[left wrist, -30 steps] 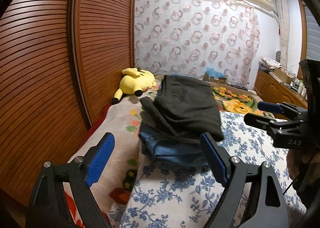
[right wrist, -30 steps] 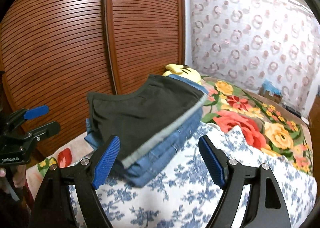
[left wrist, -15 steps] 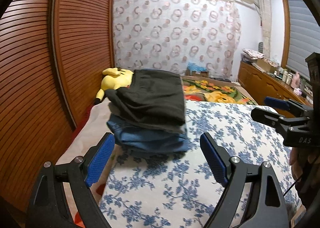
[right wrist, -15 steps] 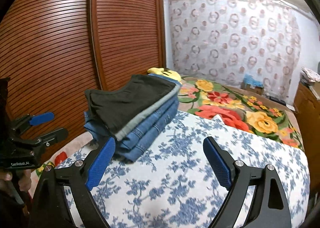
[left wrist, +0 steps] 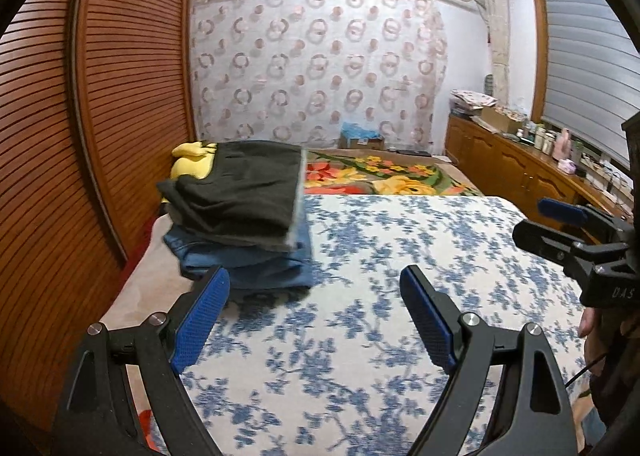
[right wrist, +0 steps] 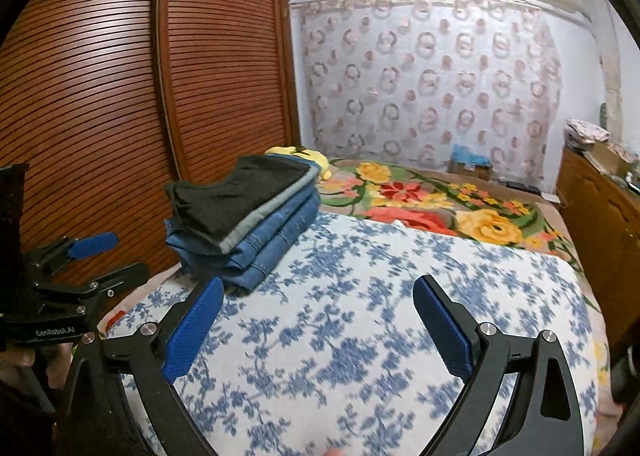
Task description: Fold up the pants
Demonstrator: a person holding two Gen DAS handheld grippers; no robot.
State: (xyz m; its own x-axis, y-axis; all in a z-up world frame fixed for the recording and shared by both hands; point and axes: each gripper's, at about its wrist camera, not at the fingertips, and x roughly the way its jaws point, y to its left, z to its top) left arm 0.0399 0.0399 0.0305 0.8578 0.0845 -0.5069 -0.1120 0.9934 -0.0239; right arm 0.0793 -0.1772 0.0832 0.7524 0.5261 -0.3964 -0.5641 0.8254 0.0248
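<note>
A stack of folded pants lies on the bed's left side, near the wardrobe: dark pants [left wrist: 244, 192] on top, blue jeans [left wrist: 260, 264] beneath. In the right wrist view the dark pants [right wrist: 236, 196] top the jeans [right wrist: 272, 240] too. My left gripper [left wrist: 314, 288] is open and empty, held back from the stack, to its right. My right gripper [right wrist: 318, 298] is open and empty, above the blue floral sheet [right wrist: 360, 316]. Each gripper shows in the other's view, the right one [left wrist: 560, 224] and the left one [right wrist: 96, 256].
A slatted wooden wardrobe [left wrist: 80, 136] runs along the bed's left side. A yellow plush toy [left wrist: 192, 164] lies behind the stack. A flowered blanket [left wrist: 380, 176] covers the far bed. A wooden cabinet [left wrist: 520, 172] with clutter stands at right.
Both grippers have pulled back and away from the stack of pants, which now looks smaller and farther. The views have swung toward the middle of the bed.
</note>
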